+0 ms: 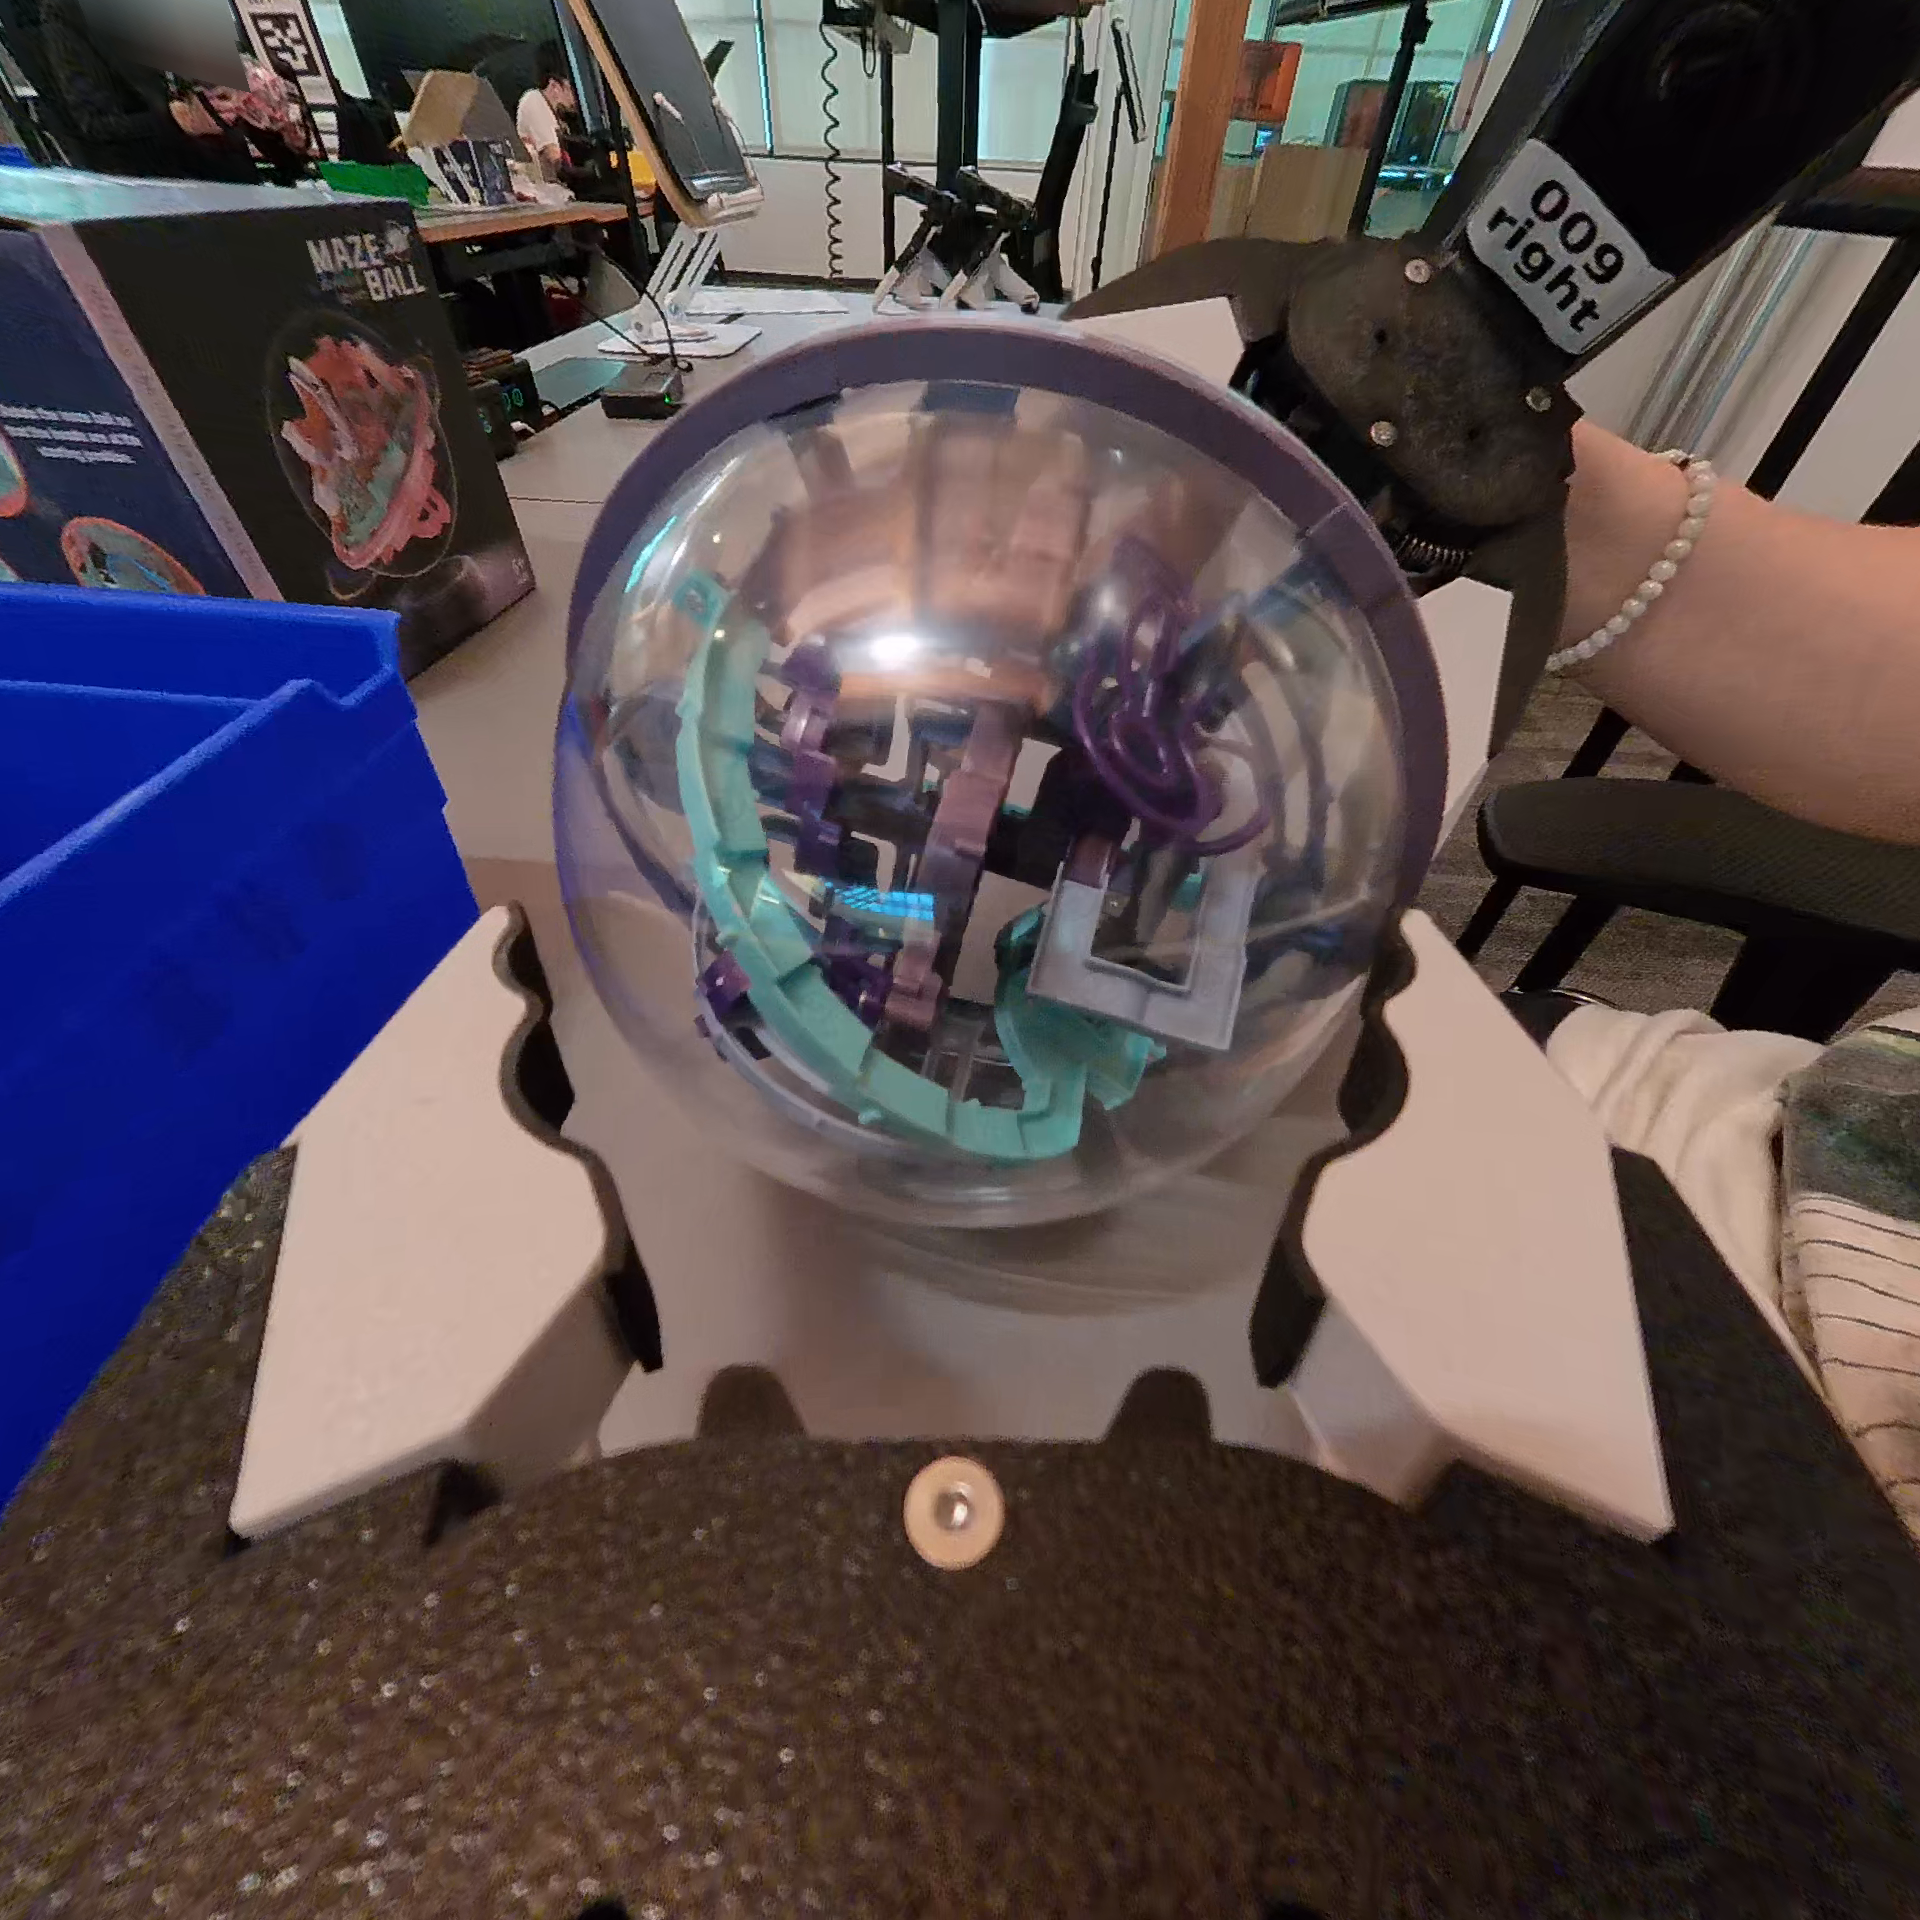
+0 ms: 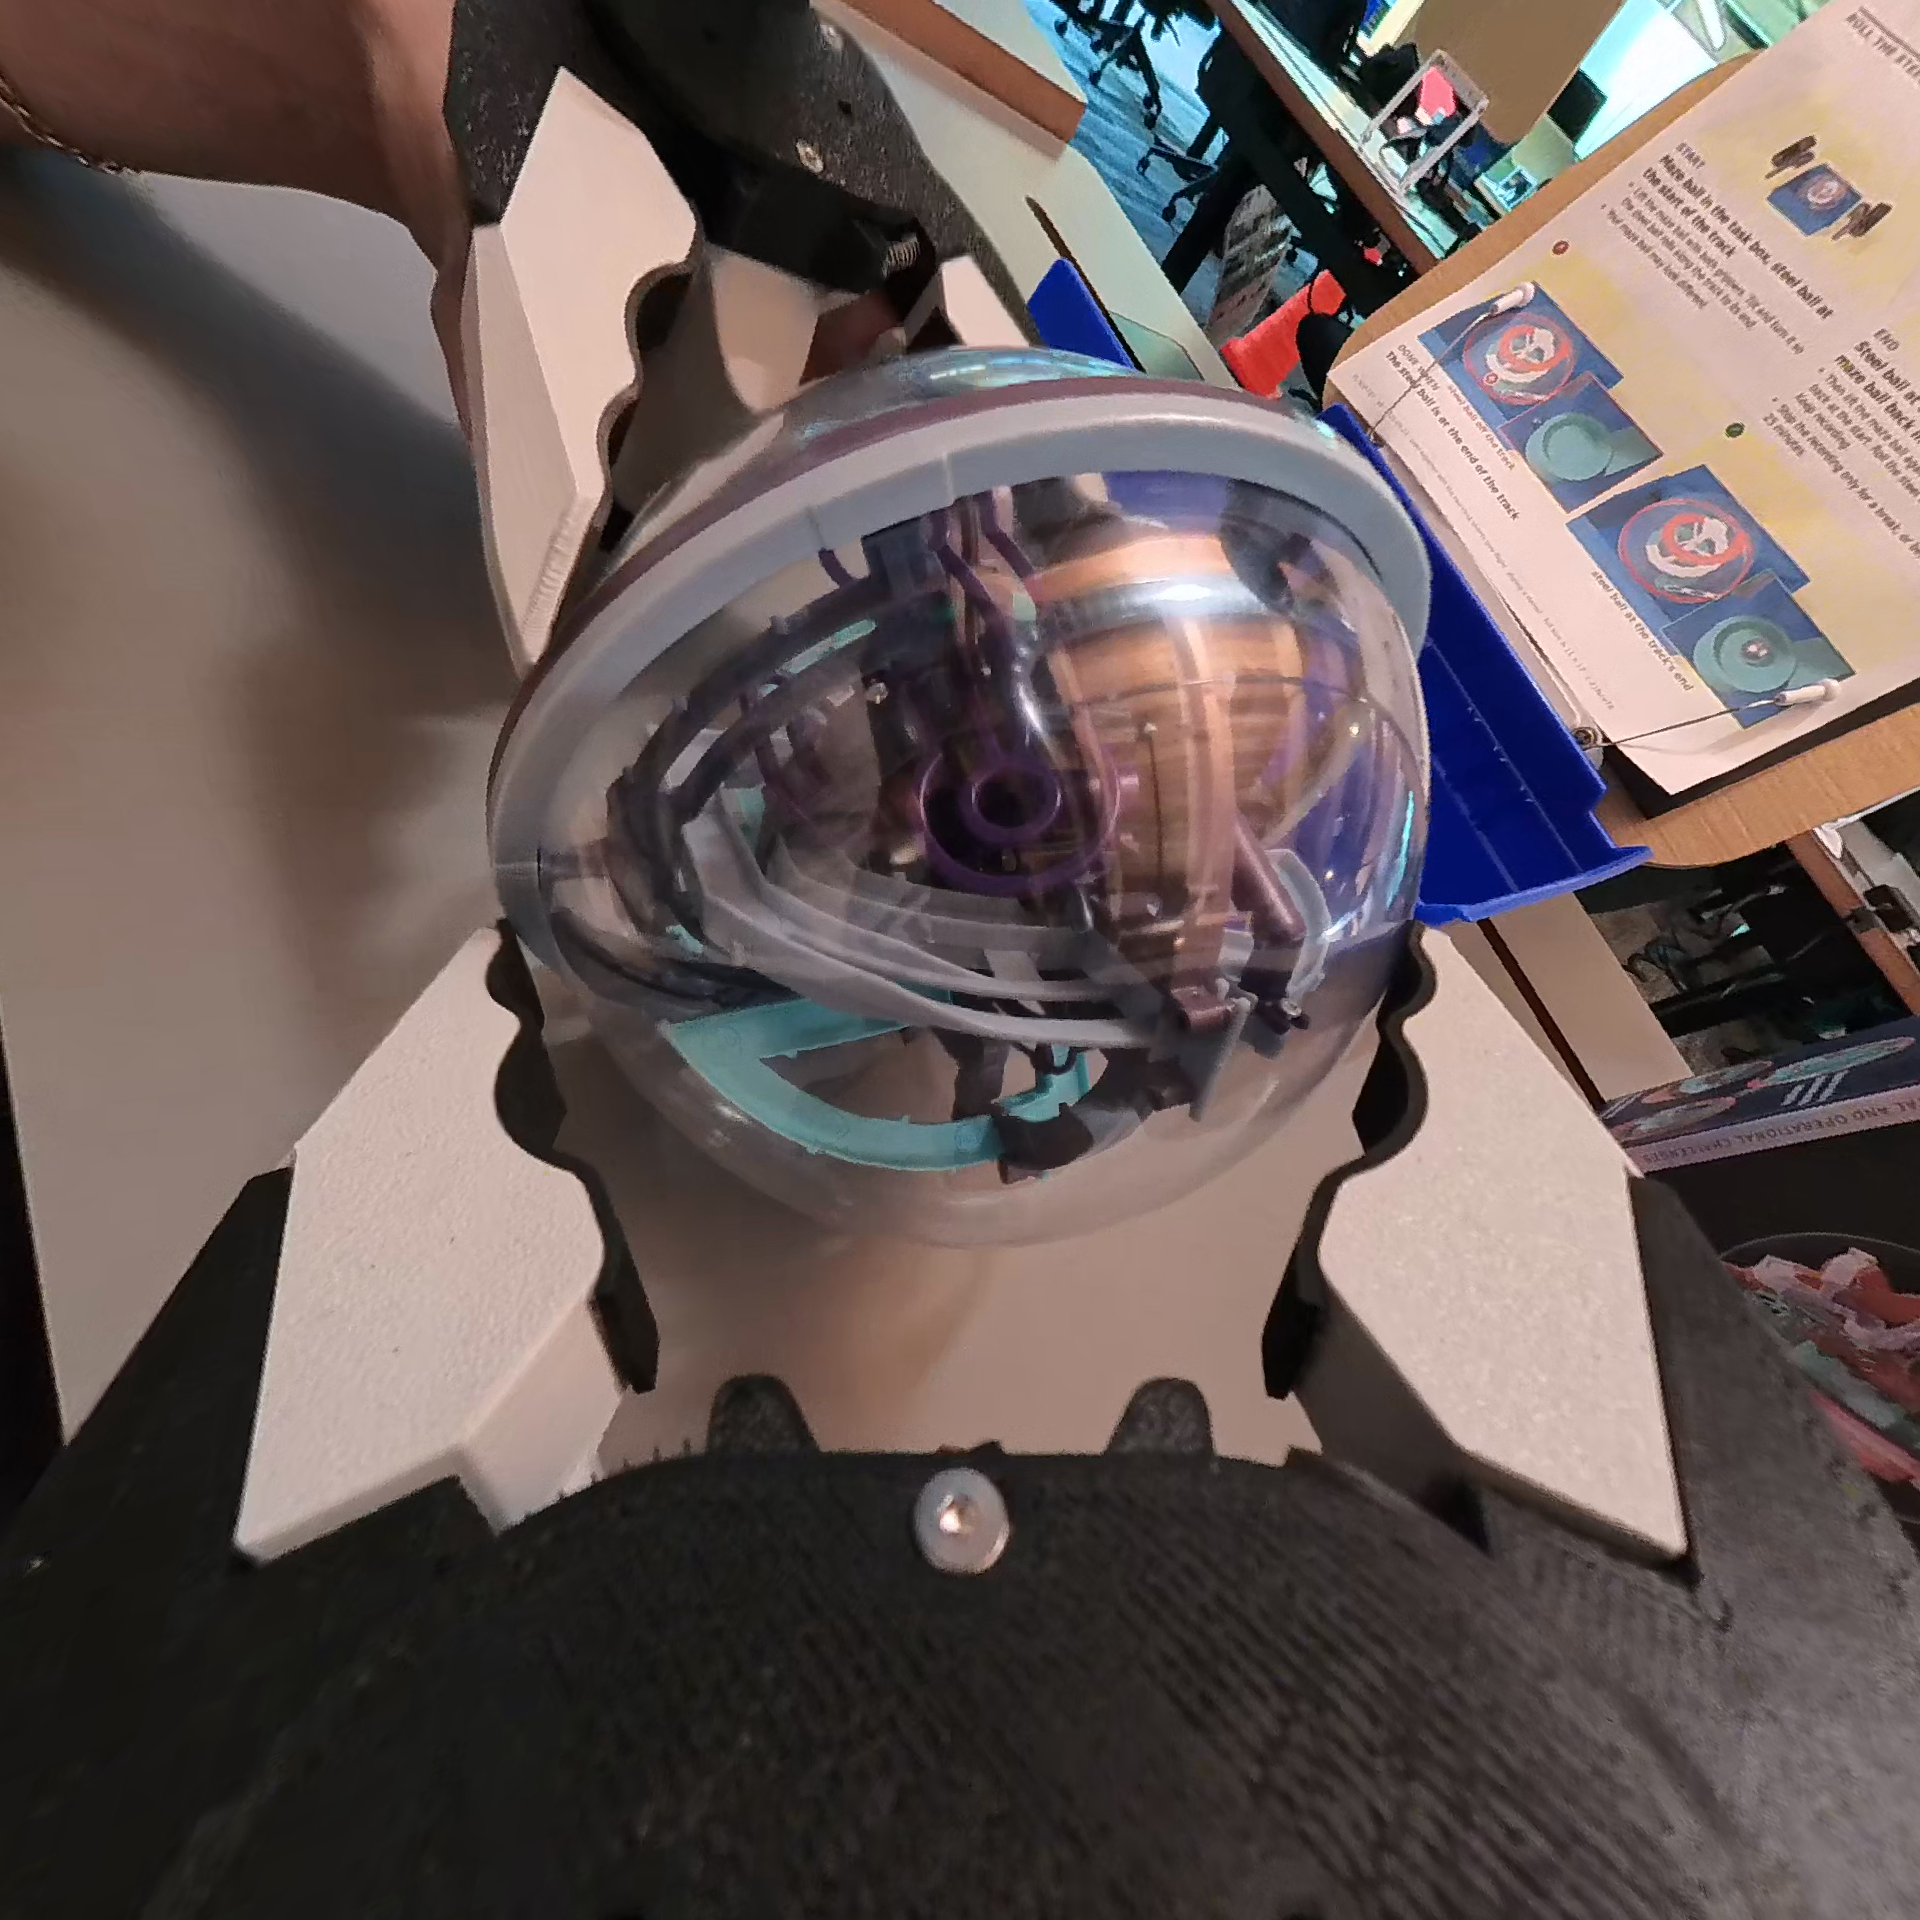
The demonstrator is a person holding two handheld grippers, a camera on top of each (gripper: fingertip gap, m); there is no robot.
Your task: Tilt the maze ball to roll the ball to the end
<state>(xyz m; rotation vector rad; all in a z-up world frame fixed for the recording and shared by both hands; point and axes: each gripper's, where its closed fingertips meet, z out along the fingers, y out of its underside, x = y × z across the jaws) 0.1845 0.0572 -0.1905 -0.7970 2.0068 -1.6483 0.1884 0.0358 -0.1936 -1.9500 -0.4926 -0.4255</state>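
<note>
I have the maze ball (image 1: pixel 997 769) caught between both sets of tongs, off the tabletop (image 1: pixel 582 468). My left tongs (image 1: pixel 960 1049) are spread wide around its lower half, the dark wavy pads (image 1: pixel 535 1023) pressed against the clear shell on either side. From the right wrist view my right tongs (image 2: pixel 960 1039) grip it the same way, wide apart with their pads (image 2: pixel 525 1023) snug to the sphere. The ball's purple band (image 1: pixel 1392 644) runs over its far and right side in the left view; inside I see teal, purple and grey tracks, but I cannot pick out the small steel ball. In the left view the right tongs reach in from the far right, touching the ball's far side, held by a hand with a bead bracelet (image 1: pixel 1642 582). A blue bin (image 1: pixel 187 852) sits to the left, the game's box (image 1: pixel 281 416) beyond it. In the right view an instruction sheet (image 2: pixel 1662 416) lies far right.
</note>
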